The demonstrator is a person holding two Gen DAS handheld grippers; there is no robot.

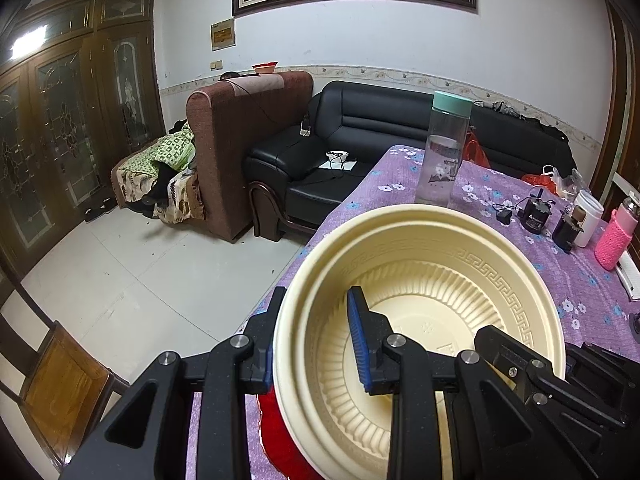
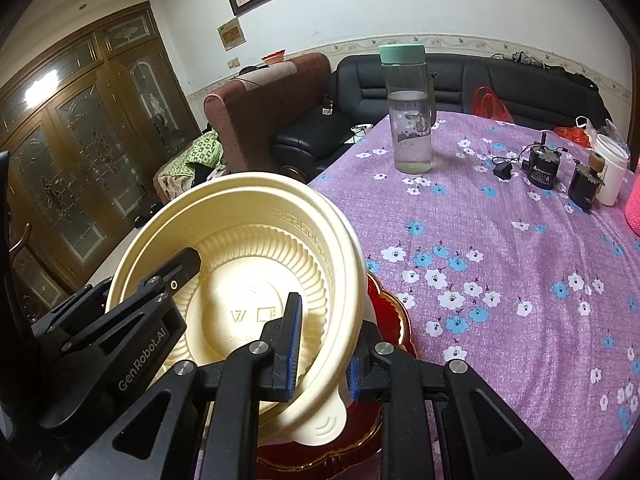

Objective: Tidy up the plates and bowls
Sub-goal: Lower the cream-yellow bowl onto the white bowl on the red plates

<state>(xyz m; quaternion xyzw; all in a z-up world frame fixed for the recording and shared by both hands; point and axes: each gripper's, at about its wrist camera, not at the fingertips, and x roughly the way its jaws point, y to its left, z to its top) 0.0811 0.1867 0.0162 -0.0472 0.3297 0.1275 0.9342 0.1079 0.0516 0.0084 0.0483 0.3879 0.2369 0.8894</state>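
Observation:
A cream plastic bowl [image 1: 460, 280] with a ribbed inside and a key-pattern band is held over a red plate [image 1: 280, 436] at the near left of the table. My left gripper [image 1: 316, 340] is shut on the bowl's left rim, one finger inside and one outside. My right gripper [image 2: 322, 344] is shut on the bowl's [image 2: 248, 240] near right rim, one finger inside and one outside. The red plate with a gold scalloped edge [image 2: 394, 320] lies under the bowl, mostly hidden. The bowl looks like two nested ones; I cannot tell for sure.
A purple floral tablecloth [image 2: 500, 260] covers the table. A clear bottle with a mint lid [image 2: 410, 112] stands at the far middle. Small black devices [image 2: 542, 168], a white cup [image 2: 610, 172] and a pink sleeve bottle [image 1: 614, 240] stand at the far right. Sofas and a wooden chair [image 1: 60, 392] lie beyond the left edge.

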